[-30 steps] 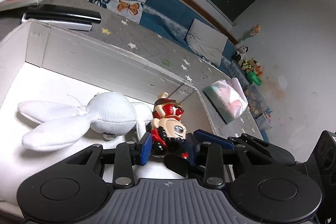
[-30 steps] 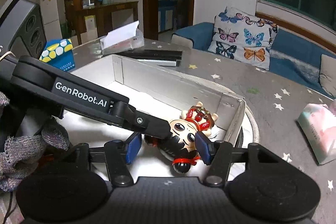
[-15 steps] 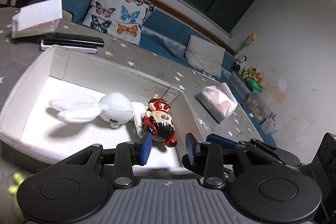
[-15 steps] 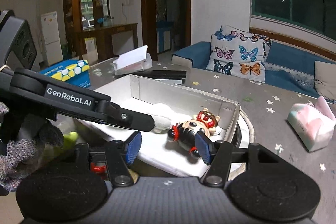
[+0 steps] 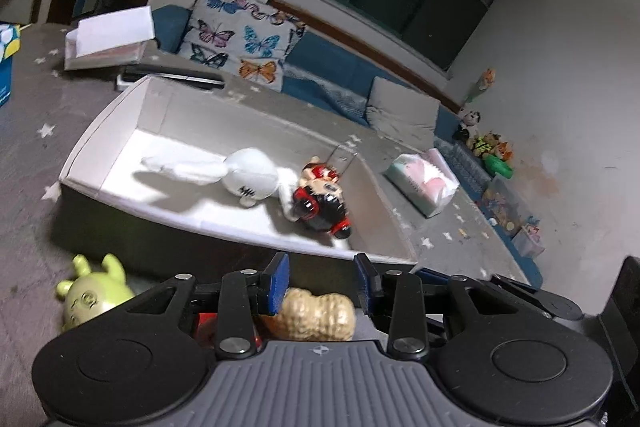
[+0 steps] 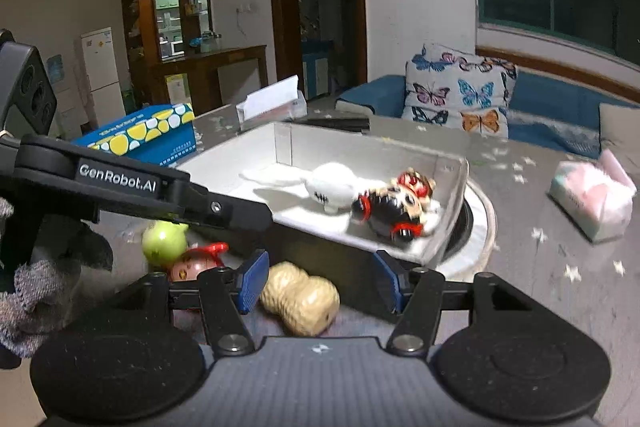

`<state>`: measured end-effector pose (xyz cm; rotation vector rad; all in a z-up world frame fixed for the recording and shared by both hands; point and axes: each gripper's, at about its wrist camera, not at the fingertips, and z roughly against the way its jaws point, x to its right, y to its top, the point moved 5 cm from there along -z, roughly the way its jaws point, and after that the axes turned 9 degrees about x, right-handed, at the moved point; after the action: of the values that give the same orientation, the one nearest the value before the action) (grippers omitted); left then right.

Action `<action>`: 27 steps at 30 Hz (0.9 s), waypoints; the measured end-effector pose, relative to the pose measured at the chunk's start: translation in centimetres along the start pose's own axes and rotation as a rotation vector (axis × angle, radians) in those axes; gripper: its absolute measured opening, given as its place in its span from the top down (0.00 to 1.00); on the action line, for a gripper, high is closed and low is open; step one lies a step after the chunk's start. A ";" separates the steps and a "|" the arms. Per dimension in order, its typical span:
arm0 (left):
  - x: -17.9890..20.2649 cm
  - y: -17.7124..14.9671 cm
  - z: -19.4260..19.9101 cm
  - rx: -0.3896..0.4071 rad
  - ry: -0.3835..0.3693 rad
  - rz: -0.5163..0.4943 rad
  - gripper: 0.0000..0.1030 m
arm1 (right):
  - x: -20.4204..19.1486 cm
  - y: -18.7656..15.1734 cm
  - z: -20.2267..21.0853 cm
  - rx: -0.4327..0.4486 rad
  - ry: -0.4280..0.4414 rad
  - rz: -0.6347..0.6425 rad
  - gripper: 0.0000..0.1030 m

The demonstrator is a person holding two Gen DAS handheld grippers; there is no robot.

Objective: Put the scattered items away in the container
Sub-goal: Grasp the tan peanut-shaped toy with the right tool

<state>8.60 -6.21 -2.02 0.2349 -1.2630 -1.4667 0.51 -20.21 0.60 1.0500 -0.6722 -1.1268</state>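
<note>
Peanut toy [image 6: 300,301] lies on the worktop [image 5: 28,131] just outside the white box's [image 5: 100,195] near wall, between the right gripper's [image 6: 318,277] jaws, which are spread wide and empty. In the left wrist view the same peanut toy [image 5: 320,313] shows between the left gripper's [image 5: 322,277] jaws, also apart and empty.

Risks, as I judge them:
- Both grippers aim at 1 toy; collision likely if both close.
- Rounded, waisted shape may squirt out of an off-centre pinch.
- Box wall is close ahead; a low lift could clip the rim.
- Green toy [image 5: 94,297] and red toy [image 6: 196,263] sit just beside; either could get nudged.

White plush [image 5: 240,177] and red-black figure [image 5: 320,201] are already inside.
</note>
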 end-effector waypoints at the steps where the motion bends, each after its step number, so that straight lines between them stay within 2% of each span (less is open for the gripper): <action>1: -0.2 -0.2 -0.1 -0.007 0.008 0.006 0.64 | 0.1 -0.3 0.0 -0.004 -0.002 -0.006 0.43; 16: -1.5 -1.8 -1.5 -0.059 0.045 0.053 0.64 | 0.4 -2.9 -1.8 -0.071 0.030 -0.041 0.43; 27: -1.3 -1.5 -2.7 -0.097 0.043 0.035 0.64 | 0.2 -3.7 -4.5 -0.105 0.075 -0.043 0.43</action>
<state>10.14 -6.96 -4.89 0.1782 -1.1533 -1.4809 3.01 -19.24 -4.54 1.0159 -0.5286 -1.1418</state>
